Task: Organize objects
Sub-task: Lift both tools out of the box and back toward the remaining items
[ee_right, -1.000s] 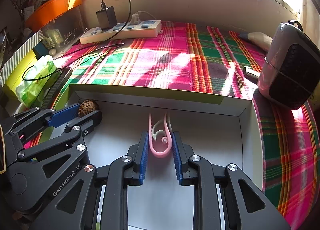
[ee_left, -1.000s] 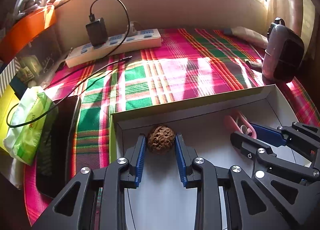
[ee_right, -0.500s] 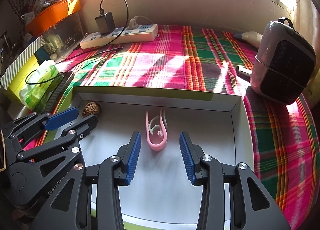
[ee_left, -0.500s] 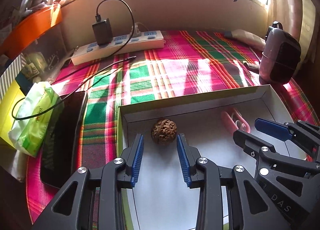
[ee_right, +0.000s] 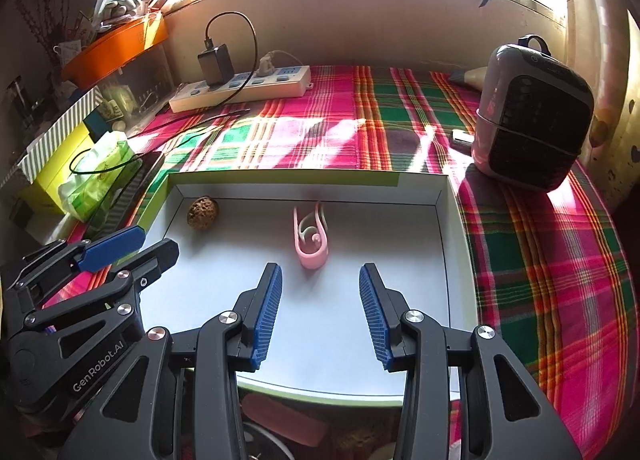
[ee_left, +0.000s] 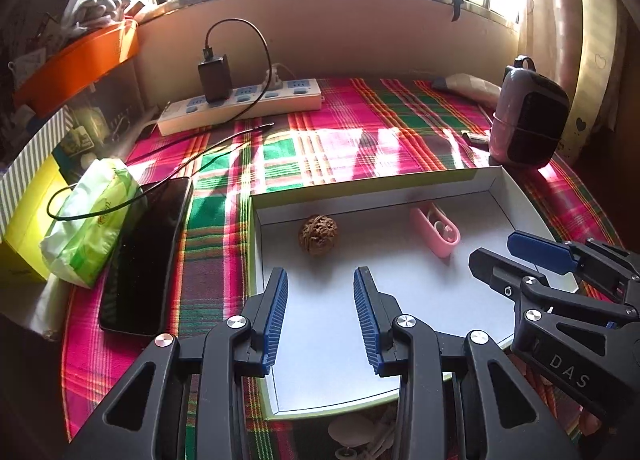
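Note:
A shallow white box (ee_left: 516, 203) (ee_right: 452, 227) lies on the plaid cloth. A brown walnut (ee_left: 318, 236) (ee_right: 203, 212) rests in its far left corner. A pink clip (ee_left: 436, 231) (ee_right: 310, 238) lies near the box's far middle. My left gripper (ee_left: 320, 292) is open and empty, above the box floor just short of the walnut. My right gripper (ee_right: 320, 292) is open and empty, just short of the pink clip. Each gripper shows in the other's view: the right one in the left wrist view (ee_left: 516, 256), the left one in the right wrist view (ee_right: 136, 248).
A black phone (ee_left: 148, 252) and a green tissue pack (ee_left: 88, 223) lie left of the box. A white power strip (ee_left: 240, 105) with a black charger stands at the back. A small pink heater (ee_right: 528, 115) stands at the right. Small items lie under the box's near edge.
Both grippers opened, letting go of the walnut and the pink clip, and drew back and up from them. Both objects now rest on the box floor.

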Demonstrator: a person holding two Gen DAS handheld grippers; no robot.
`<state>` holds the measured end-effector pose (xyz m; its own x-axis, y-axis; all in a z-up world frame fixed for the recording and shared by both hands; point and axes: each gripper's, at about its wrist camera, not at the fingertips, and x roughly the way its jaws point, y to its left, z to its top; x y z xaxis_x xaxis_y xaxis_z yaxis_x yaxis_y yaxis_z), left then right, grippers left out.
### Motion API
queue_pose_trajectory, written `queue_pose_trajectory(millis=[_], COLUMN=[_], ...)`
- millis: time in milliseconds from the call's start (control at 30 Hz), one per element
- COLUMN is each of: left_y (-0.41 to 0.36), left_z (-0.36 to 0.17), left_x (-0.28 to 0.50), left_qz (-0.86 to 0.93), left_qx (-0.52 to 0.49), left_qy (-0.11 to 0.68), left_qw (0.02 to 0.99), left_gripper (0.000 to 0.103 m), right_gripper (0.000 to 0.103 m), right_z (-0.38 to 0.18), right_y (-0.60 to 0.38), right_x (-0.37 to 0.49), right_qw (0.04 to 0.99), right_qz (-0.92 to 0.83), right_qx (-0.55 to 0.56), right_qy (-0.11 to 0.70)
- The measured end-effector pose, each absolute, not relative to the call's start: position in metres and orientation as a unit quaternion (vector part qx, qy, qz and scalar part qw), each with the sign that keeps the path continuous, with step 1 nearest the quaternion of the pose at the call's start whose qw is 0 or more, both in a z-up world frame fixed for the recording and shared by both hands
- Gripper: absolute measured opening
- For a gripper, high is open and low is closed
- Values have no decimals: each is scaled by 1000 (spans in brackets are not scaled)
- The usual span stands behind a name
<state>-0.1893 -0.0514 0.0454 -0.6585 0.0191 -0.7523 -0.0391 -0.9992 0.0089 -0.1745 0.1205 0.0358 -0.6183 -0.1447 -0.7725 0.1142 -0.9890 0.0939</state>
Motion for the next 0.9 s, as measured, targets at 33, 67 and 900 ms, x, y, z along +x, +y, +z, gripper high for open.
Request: queue_pose_trajectory(millis=[33,67,900], left_y=[-51,-51,-44], left_z=[46,47,45], left_x=[-186,-183,-105], left_qz=[911,911,912], left_qx=[-412,-411,-398], left_qy=[12,12,-16], left_qw=[18,18,98], left_gripper=[33,33,33], right_gripper=[42,42,43], right_z=[37,39,54], right_y=[121,122,153], right_x=[-172,-168,-80], right_qw=[72,72,61], right_qz=[-900,-902,-924], right_qx=[429,425,376], right_qy=[-18,-19,-20])
